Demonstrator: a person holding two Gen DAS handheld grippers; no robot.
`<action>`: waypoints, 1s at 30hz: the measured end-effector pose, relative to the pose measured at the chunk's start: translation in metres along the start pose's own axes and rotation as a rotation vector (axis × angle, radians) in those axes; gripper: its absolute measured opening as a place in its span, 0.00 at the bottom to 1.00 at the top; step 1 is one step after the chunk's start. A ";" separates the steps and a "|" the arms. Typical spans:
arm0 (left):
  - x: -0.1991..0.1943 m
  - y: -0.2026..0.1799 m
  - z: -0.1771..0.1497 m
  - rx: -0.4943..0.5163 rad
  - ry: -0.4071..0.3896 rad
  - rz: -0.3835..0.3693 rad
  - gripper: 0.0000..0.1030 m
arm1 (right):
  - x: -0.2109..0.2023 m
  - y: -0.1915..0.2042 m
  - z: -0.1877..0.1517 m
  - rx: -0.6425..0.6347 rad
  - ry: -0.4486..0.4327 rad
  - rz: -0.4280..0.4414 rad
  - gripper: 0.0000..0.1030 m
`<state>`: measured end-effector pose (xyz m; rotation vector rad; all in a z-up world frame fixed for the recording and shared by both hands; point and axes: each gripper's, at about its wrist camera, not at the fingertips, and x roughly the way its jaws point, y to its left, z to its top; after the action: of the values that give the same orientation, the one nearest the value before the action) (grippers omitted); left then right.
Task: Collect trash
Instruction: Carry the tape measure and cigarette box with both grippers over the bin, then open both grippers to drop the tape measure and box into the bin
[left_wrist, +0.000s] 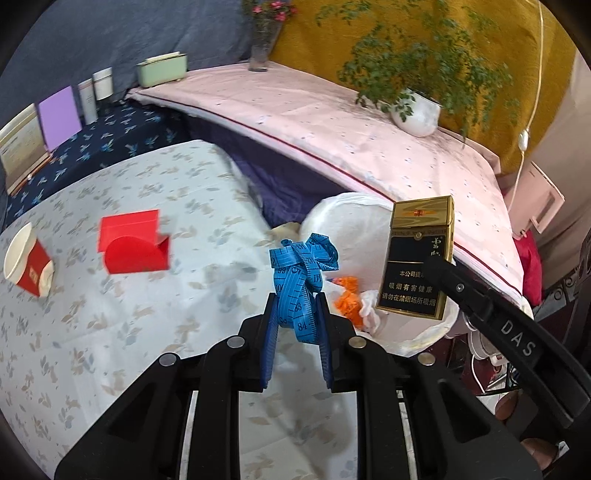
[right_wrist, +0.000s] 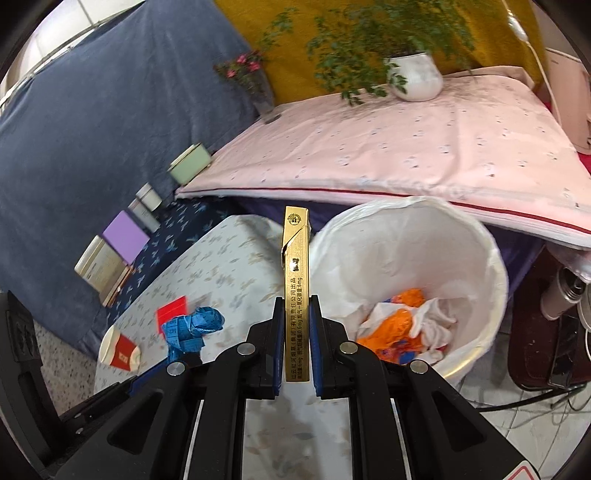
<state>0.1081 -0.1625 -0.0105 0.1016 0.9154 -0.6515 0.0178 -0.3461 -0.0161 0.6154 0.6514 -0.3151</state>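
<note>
Both pieces of trash are in hand and near the bin (right_wrist: 491, 258), so the carry looks nearly done; next, each must hang over its mouth before release. The left gripper (left_wrist: 295, 314) pinches the tape measure (left_wrist: 301, 280); the right gripper (right_wrist: 297, 332) clamps the cigarette pack (right_wrist: 295, 280).

Pink-covered ledge (left_wrist: 314, 122), mustard drape (left_wrist: 424, 40), grey-blue drape (right_wrist: 92, 122) behind; tiled floor (right_wrist: 517, 417).
</note>
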 end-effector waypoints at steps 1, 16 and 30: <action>0.002 -0.005 0.001 0.009 0.002 -0.005 0.19 | -0.002 -0.007 0.002 0.009 -0.006 -0.009 0.11; 0.039 -0.070 0.020 0.104 0.024 -0.066 0.20 | -0.005 -0.069 0.022 0.089 -0.037 -0.073 0.12; 0.041 -0.052 0.026 0.016 -0.001 -0.015 0.65 | -0.001 -0.068 0.026 0.073 -0.037 -0.058 0.21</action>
<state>0.1143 -0.2333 -0.0163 0.1087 0.9107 -0.6731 -0.0016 -0.4156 -0.0283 0.6597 0.6246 -0.4047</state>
